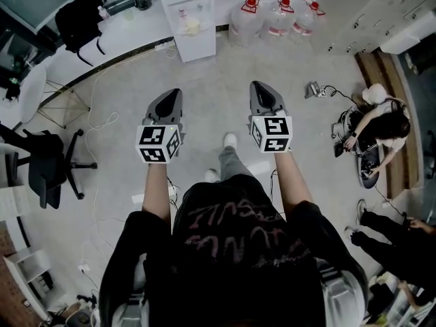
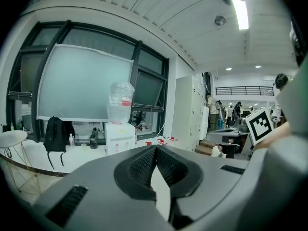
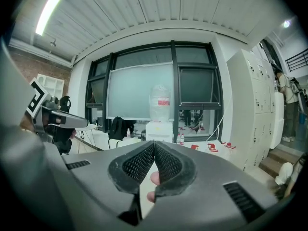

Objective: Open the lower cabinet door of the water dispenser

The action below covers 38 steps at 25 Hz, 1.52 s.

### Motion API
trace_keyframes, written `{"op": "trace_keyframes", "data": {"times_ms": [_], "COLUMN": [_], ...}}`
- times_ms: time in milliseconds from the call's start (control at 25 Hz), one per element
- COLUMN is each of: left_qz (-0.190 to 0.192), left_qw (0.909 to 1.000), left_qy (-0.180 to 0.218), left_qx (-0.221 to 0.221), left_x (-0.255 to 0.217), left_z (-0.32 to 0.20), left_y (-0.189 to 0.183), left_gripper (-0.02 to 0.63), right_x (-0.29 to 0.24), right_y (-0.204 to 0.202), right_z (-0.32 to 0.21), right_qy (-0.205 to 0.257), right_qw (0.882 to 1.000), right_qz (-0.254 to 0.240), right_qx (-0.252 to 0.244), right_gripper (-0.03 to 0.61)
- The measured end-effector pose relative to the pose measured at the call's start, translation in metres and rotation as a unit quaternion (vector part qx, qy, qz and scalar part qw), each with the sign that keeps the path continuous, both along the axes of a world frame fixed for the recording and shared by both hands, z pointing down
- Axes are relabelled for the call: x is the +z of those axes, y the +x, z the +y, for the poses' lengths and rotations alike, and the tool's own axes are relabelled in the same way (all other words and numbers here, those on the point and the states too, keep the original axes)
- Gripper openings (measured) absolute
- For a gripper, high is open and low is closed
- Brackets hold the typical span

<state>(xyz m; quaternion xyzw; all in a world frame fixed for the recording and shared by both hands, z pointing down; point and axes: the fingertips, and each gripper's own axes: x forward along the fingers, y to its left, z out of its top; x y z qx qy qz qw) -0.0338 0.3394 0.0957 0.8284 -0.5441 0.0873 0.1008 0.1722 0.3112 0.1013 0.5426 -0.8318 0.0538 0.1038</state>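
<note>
The water dispenser [image 1: 187, 19] stands against the curved ledge [image 1: 129, 29], well ahead of you, with an upturned bottle [image 3: 159, 102] on top. Its lower cabinet door [image 1: 198, 45] faces you and looks closed. The handle or free edge is too small to pick out from here.

The step in hand, as I judge it, is the approach, since both grippers are well short of the dispenser. Walk in square to the door and bring the grippers low, because the door is the dispenser's bottom half. The left gripper [image 1: 175, 94] and the right gripper [image 1: 257, 86] are both clenched tip to tip on nothing. You will need to spread the jaws of whichever one you use before it reaches the door's edge.

Bare floor [image 1: 218, 80] runs straight from you to the dispenser, so the direct line is your widest lane. Left of the dispenser, a black office chair [image 1: 48, 162] and a backpack [image 1: 80, 19] on the ledge narrow that side. Just right of the dispenser stand three water jugs [image 1: 279, 19], so judge the door's swing before you choose a side. A seated person [image 1: 385, 125] is well off to the dispenser's right. A white cable [image 1: 102, 125] trails over the floor on the dispenser's left, so step clear of it.
</note>
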Motion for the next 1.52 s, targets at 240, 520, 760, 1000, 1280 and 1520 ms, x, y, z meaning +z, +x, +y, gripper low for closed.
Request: {"op": "trace_keyframes", "data": {"times_ms": [240,520,760,1000,1280,1520], "left_qz": [-0.005,-0.016,-0.026,-0.026,-0.022,-0.016], "left_qw": [0.9997,0.9990,0.9978,0.9969,0.9966,0.9963], "left_qy": [-0.022,-0.038,-0.051,-0.062,-0.074,-0.084], "left_qx": [-0.005,-0.016,-0.033,-0.041,-0.029,-0.015], "left_x": [0.016,0.022,0.028,0.037,0.051,0.066], "left_z": [-0.058,-0.130,-0.175,-0.205,-0.249,-0.300], "left_y": [0.002,0.014,0.016,0.012,0.000,-0.027], "left_gripper": [0.012,0.012,0.012,0.012,0.012,0.012], "right_x": [0.013,0.023,0.030,0.037,0.049,0.058], "right_y": [0.009,0.025,0.029,0.021,0.006,-0.021], "right_z": [-0.061,-0.139,-0.195,-0.229,-0.267,-0.309], "right_qy": [-0.015,-0.031,-0.038,-0.045,-0.058,-0.066], "right_qw": [1.000,0.999,0.999,0.998,0.998,0.998], "right_qz": [-0.008,-0.021,-0.027,-0.023,-0.016,-0.003], "right_qx": [0.004,-0.004,-0.020,-0.035,-0.030,-0.021], "right_gripper": [0.015,0.015,0.017,0.017,0.017,0.017]}}
